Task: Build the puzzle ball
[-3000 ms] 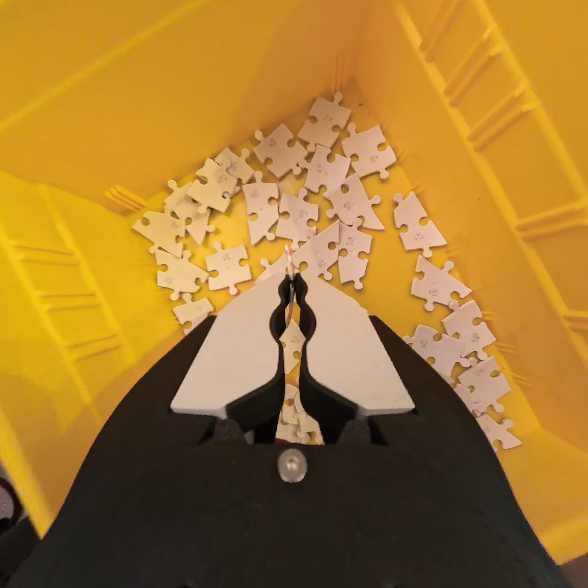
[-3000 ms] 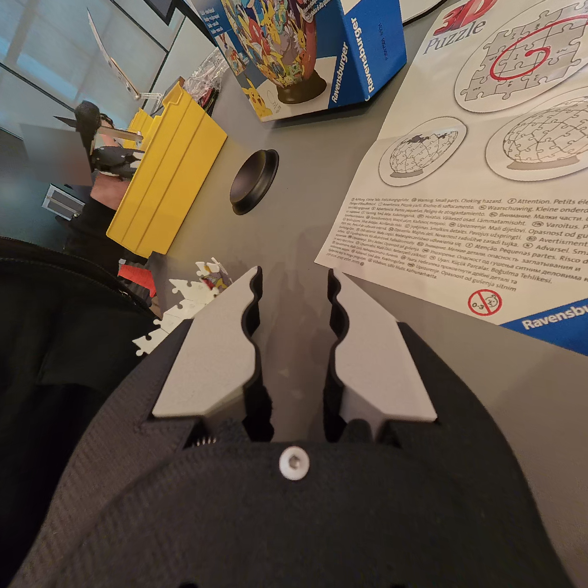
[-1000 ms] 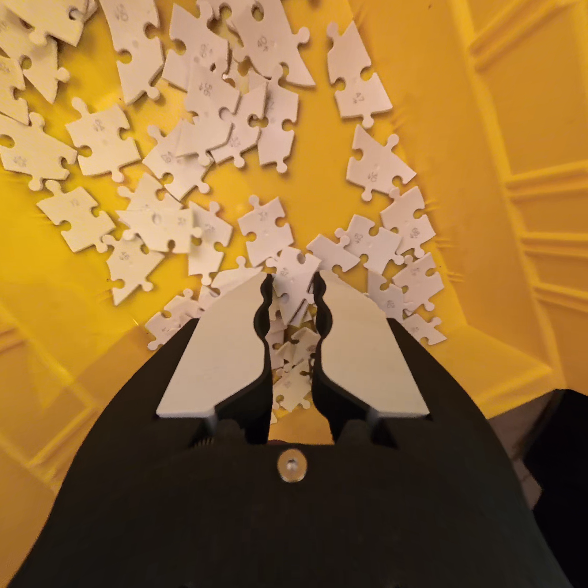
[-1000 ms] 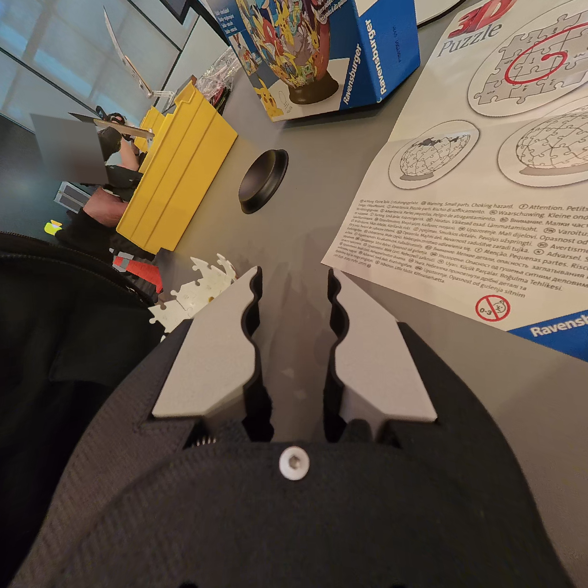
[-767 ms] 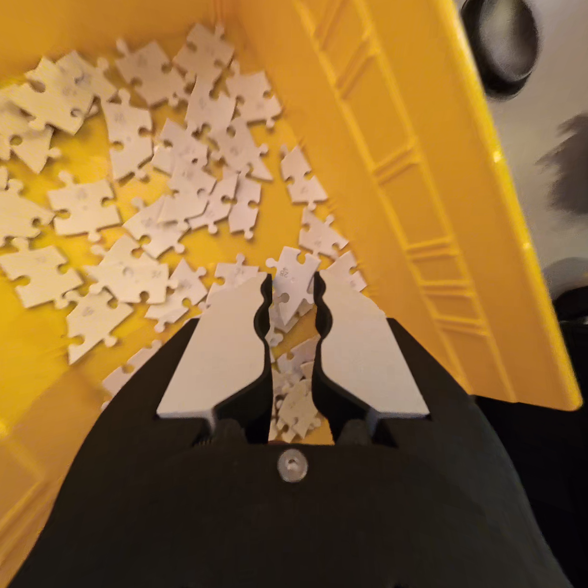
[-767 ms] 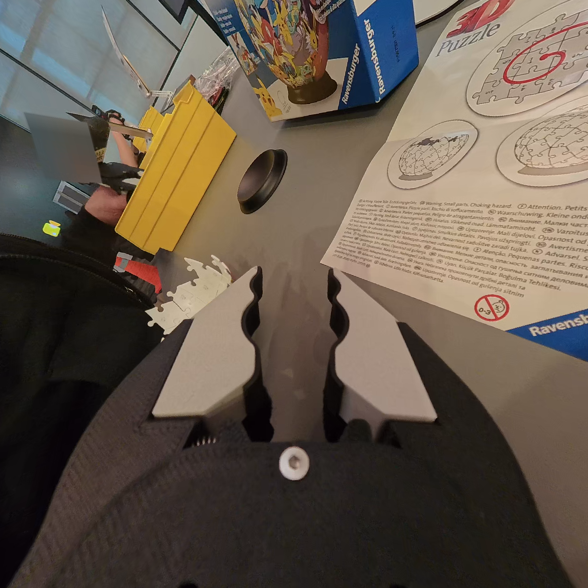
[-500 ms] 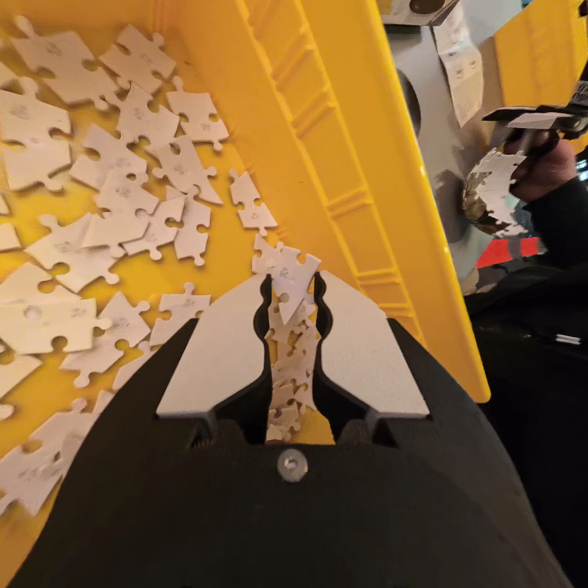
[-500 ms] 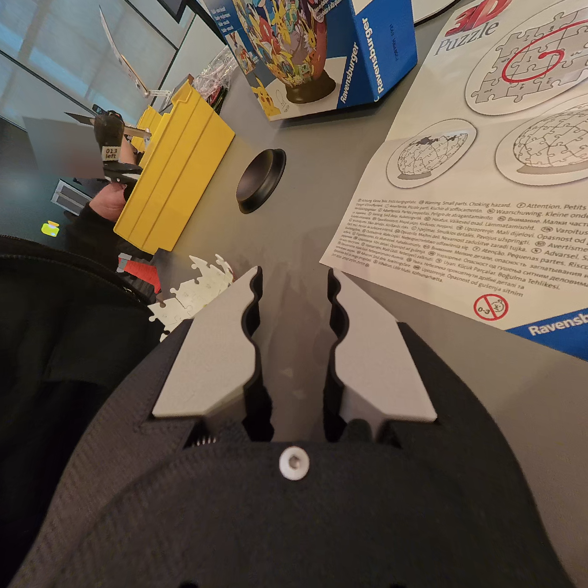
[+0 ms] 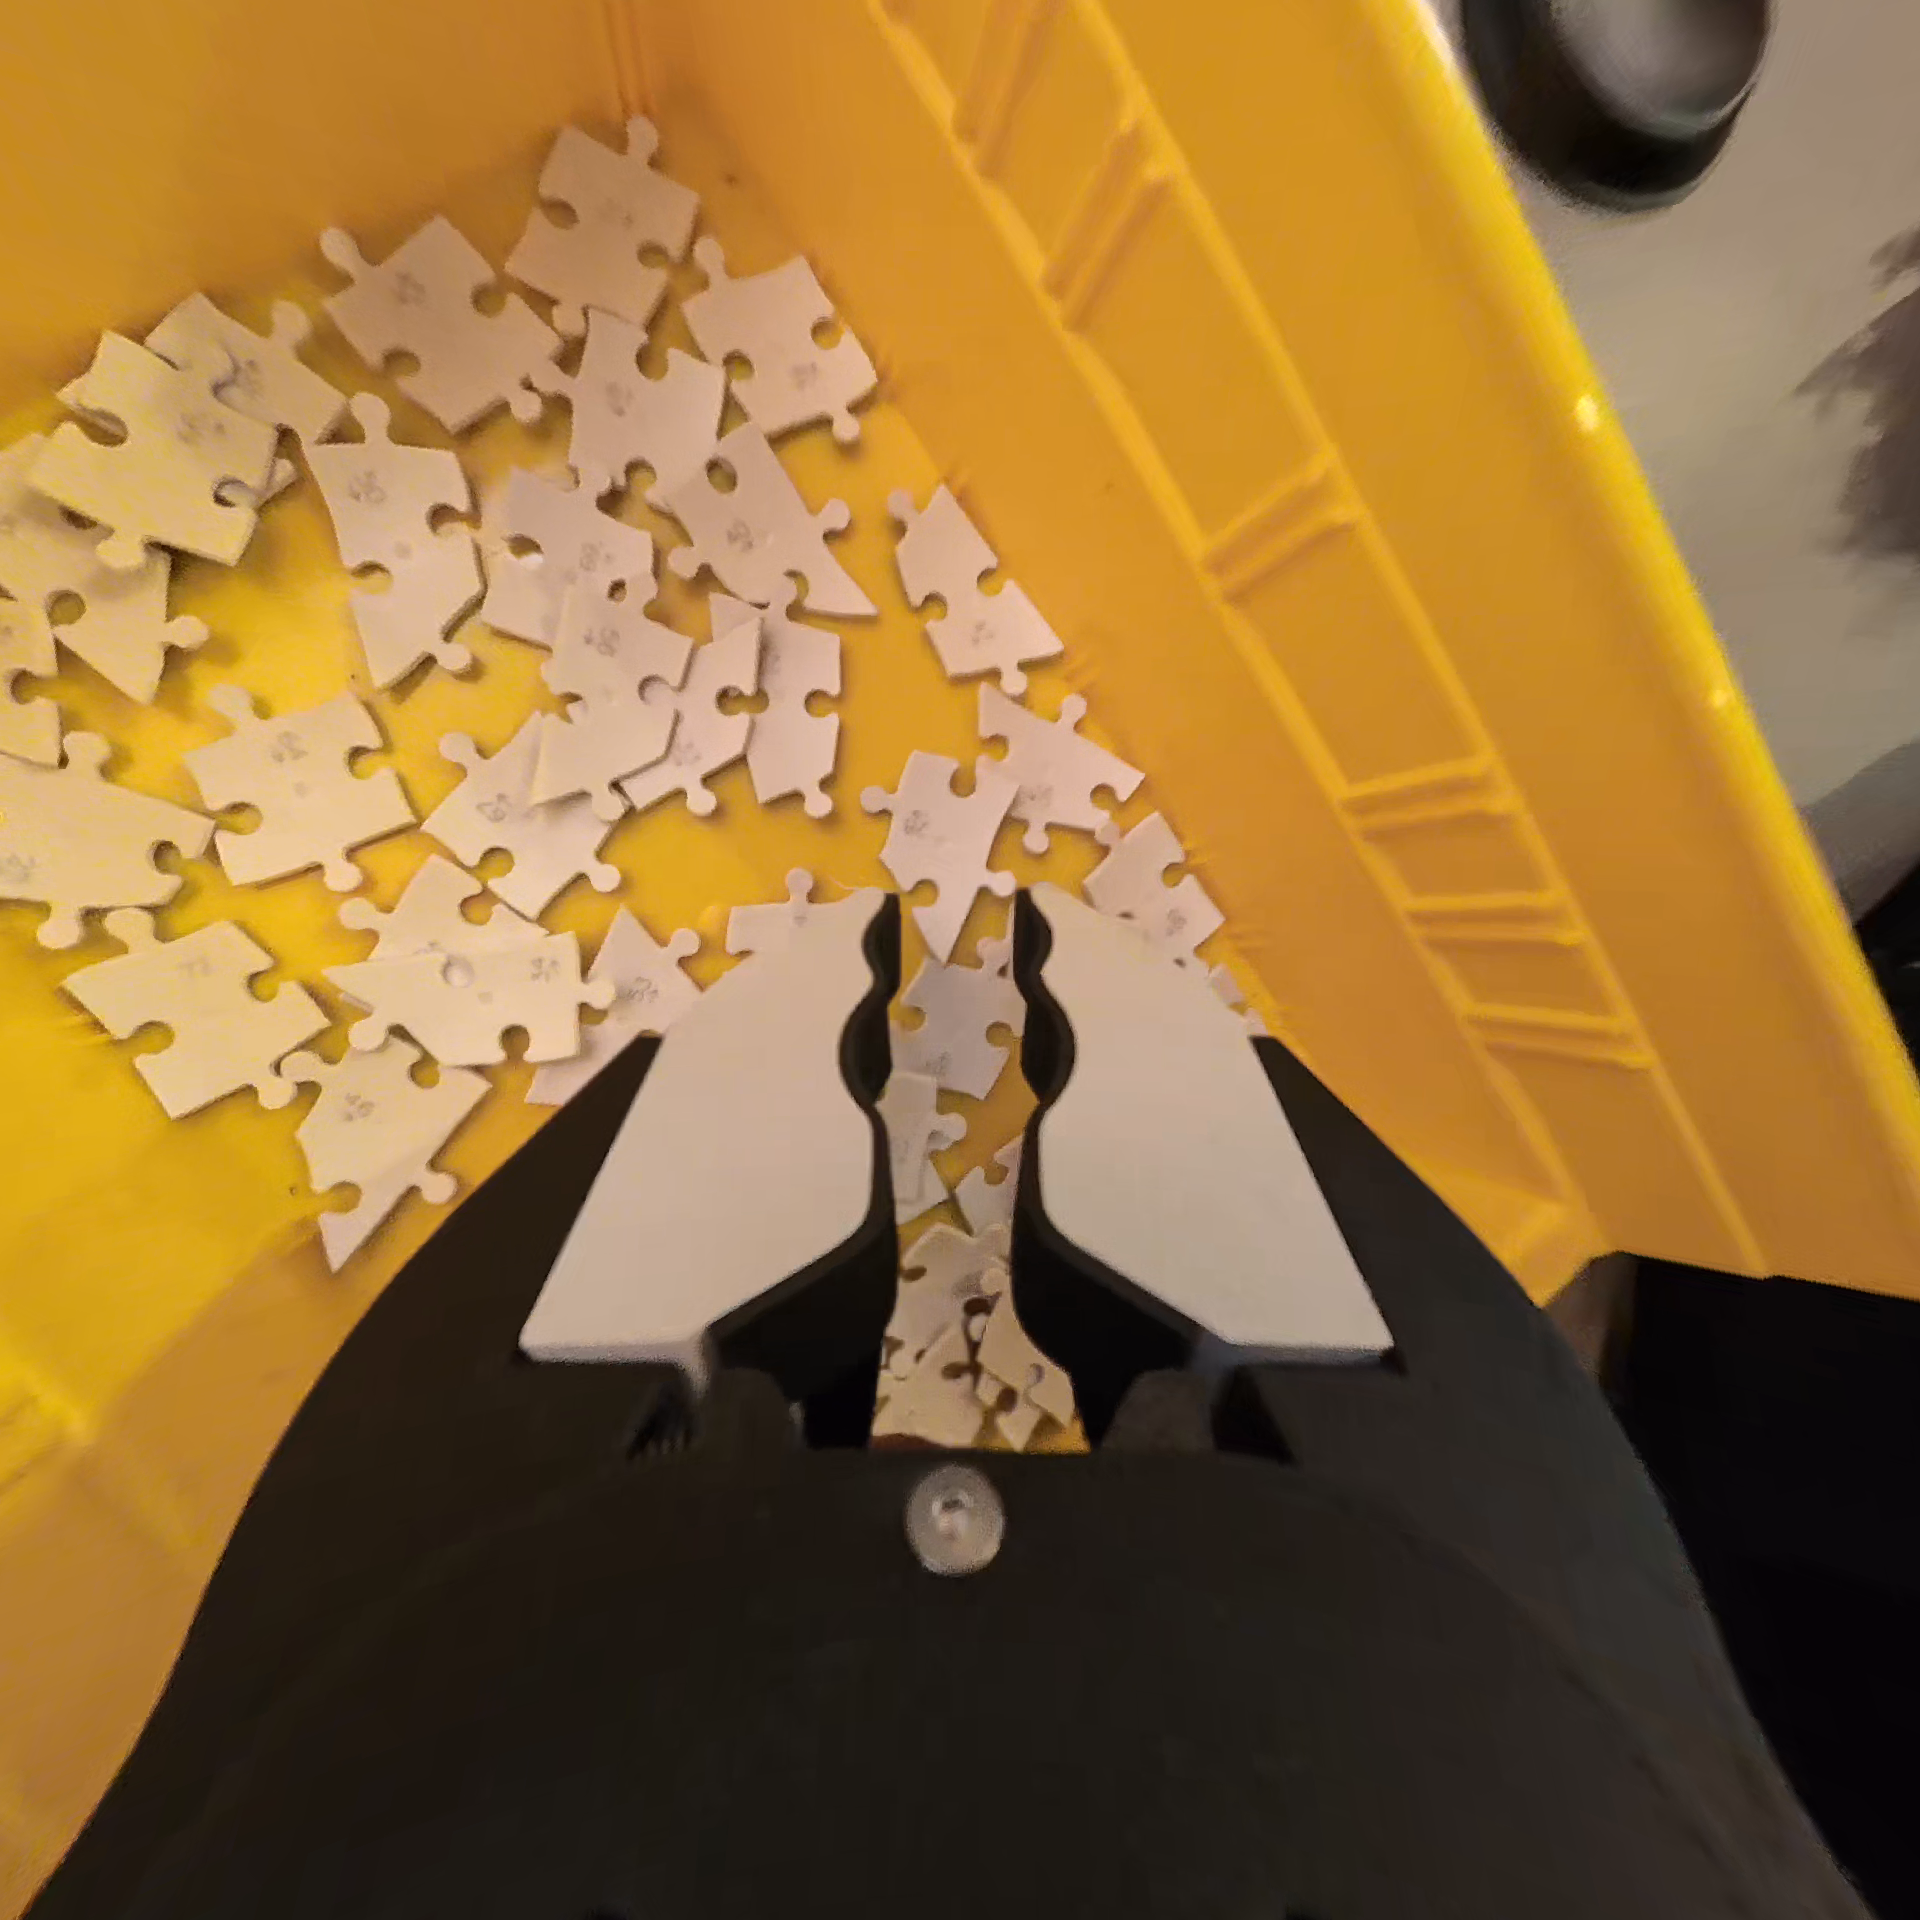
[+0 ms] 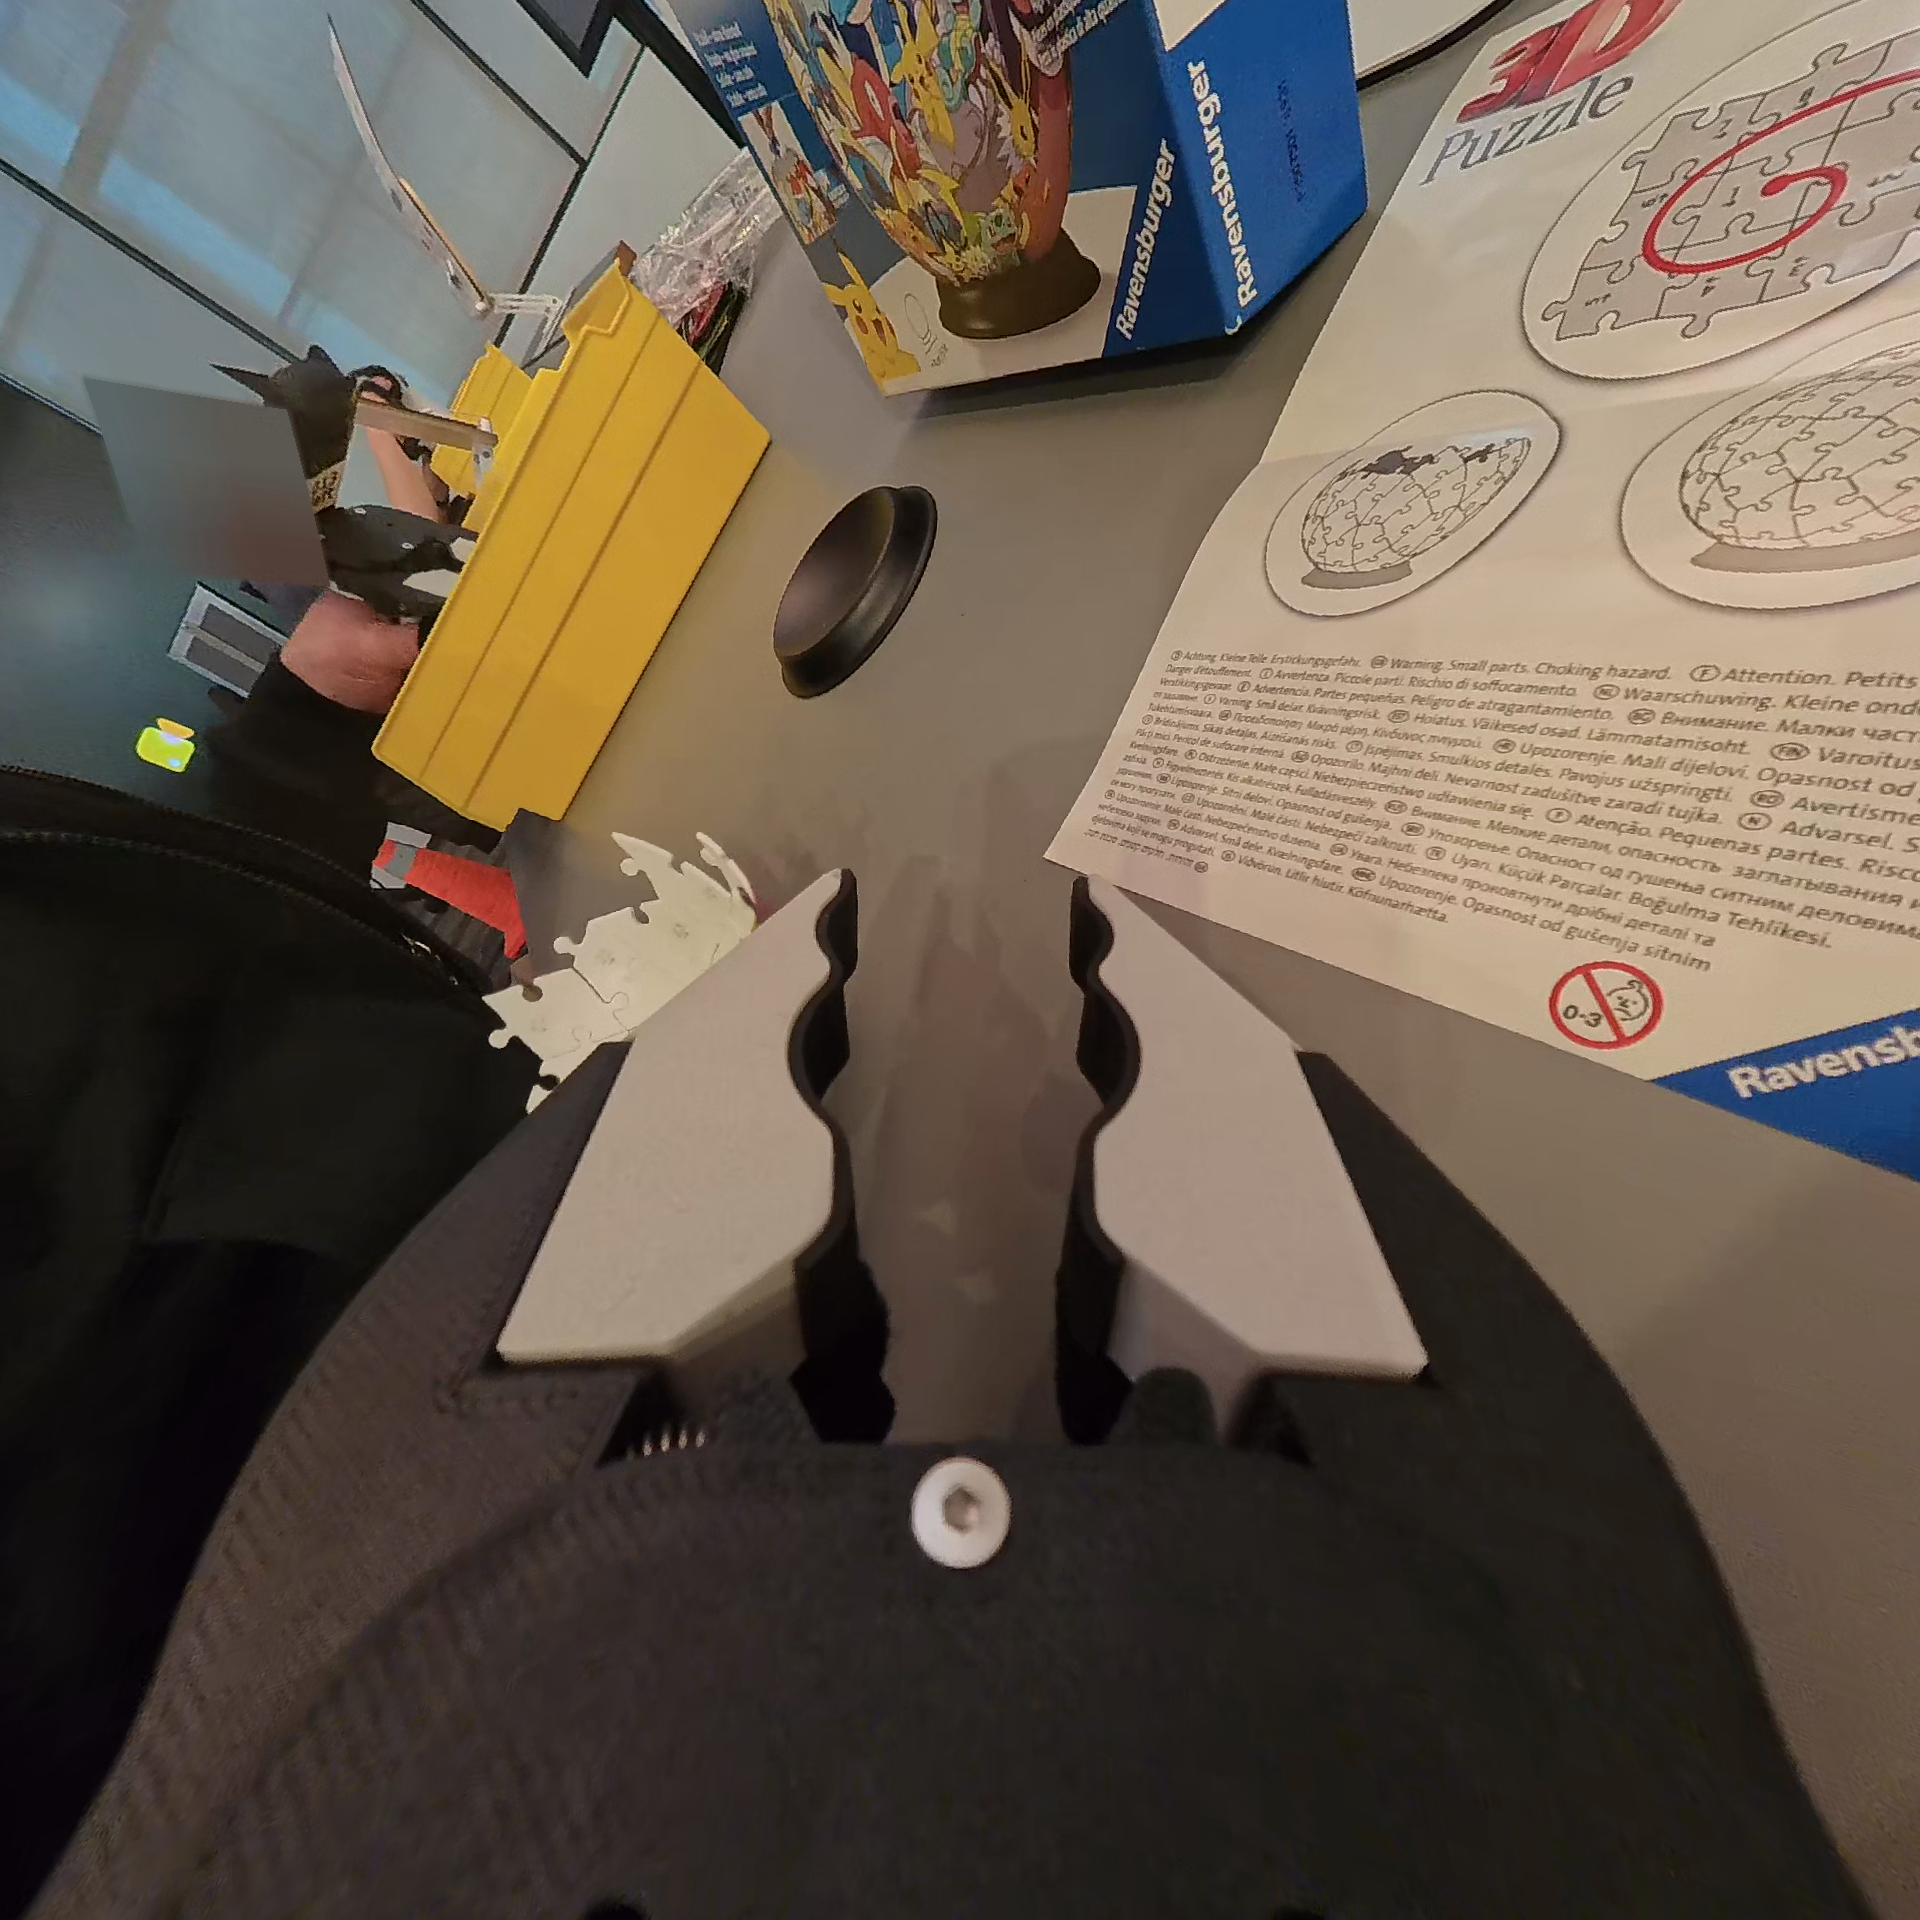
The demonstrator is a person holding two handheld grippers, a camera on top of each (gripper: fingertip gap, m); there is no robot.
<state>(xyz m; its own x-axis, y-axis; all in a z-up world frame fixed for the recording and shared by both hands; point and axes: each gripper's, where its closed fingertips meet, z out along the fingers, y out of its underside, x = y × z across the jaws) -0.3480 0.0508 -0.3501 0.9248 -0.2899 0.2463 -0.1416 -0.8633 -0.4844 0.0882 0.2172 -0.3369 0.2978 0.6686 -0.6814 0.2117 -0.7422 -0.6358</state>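
1. Here, my left gripper (image 9: 951, 904) hangs inside the yellow bin (image 9: 1226, 436), its jaws parted by a narrow gap; a white puzzle piece (image 9: 940, 831) sits right at the tips, but I cannot tell whether they grip it.
2. Loose puzzle pieces (image 9: 436, 665) lie blank side up over the bin floor, spreading from 9 to 1 o'clock of the tips, many overlapping.
3. The bin's ribbed wall runs from 12 down to 4 o'clock; beyond it, at 1 o'clock, part of the black round stand (image 9: 1621, 94) shows, blurred.
4. My right gripper (image 10: 964, 904) is spread wide and empty above the grey table (image 10: 997, 997).
5. At 10 o'clock of it lies a curved, partly joined puzzle section (image 10: 644, 945); the stand (image 10: 857, 592) is at 12, the instruction sheet (image 10: 1558, 582) at 2, and the puzzle box (image 10: 1049, 166) beyond.
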